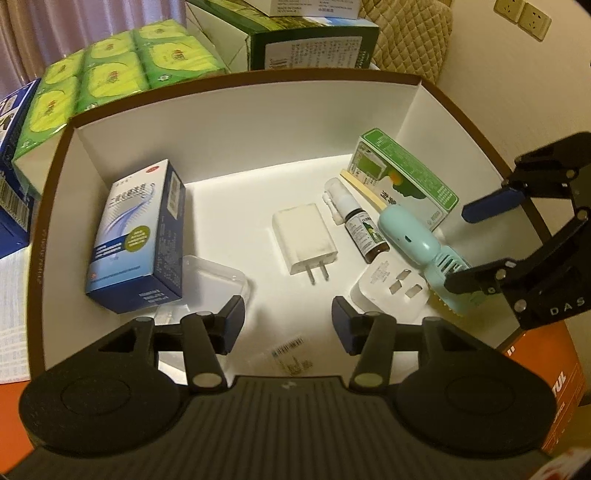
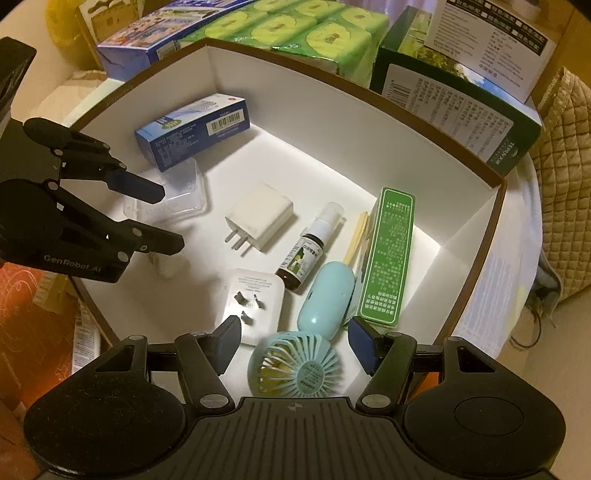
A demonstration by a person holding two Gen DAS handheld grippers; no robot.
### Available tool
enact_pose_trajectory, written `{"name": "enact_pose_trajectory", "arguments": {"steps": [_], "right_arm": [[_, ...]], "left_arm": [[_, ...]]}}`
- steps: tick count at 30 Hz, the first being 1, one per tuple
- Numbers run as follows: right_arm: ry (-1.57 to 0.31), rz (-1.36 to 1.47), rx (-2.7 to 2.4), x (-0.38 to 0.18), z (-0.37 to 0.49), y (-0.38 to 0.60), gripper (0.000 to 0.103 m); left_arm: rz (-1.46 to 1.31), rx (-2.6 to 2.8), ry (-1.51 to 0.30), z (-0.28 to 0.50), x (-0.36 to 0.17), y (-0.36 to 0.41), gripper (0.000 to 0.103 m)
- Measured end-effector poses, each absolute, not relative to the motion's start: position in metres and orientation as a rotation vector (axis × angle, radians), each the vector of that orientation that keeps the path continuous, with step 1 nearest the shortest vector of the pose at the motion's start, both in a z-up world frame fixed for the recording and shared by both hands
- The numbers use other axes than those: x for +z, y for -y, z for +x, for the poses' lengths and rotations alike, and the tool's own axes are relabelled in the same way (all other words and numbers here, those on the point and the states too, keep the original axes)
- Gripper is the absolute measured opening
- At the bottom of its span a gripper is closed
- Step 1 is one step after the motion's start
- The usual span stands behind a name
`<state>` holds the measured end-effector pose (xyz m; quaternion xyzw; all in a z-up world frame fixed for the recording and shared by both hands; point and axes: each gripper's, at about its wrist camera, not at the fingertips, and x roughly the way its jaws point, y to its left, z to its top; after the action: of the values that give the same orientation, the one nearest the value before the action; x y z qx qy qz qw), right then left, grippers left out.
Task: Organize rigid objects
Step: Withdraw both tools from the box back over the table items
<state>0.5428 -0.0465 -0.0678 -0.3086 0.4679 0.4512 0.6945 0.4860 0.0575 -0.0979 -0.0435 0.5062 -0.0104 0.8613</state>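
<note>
A white box with a brown rim holds several items: a blue medicine box, a clear plastic case, a white charger, a brown spray bottle, a white plug adapter, a mint hand fan and a green box. My left gripper is open above the near floor. My right gripper is open over the fan.
Green tissue packs, a dark green carton and blue cartons stand behind the box. An orange box lies at the near right. A small clear sachet lies on the box floor.
</note>
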Motion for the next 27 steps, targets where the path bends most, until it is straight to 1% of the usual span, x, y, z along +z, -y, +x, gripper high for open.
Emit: {"name": "enact_pose_trajectory", "arguments": {"steps": [18,27], "right_arm": [[-1.027,-0.564,0.986,-0.049,0.526,0.062,0.061],[-0.975,-0.434,0.946,-0.029,0.507,0.084,0.061]], "left_arm": [[-0.108,0.023,-1.005,0.457,-0.066,-0.070,0.048],[-0.127,0.042,-0.940,0.422,-0.038,-0.072,0.048]]}}
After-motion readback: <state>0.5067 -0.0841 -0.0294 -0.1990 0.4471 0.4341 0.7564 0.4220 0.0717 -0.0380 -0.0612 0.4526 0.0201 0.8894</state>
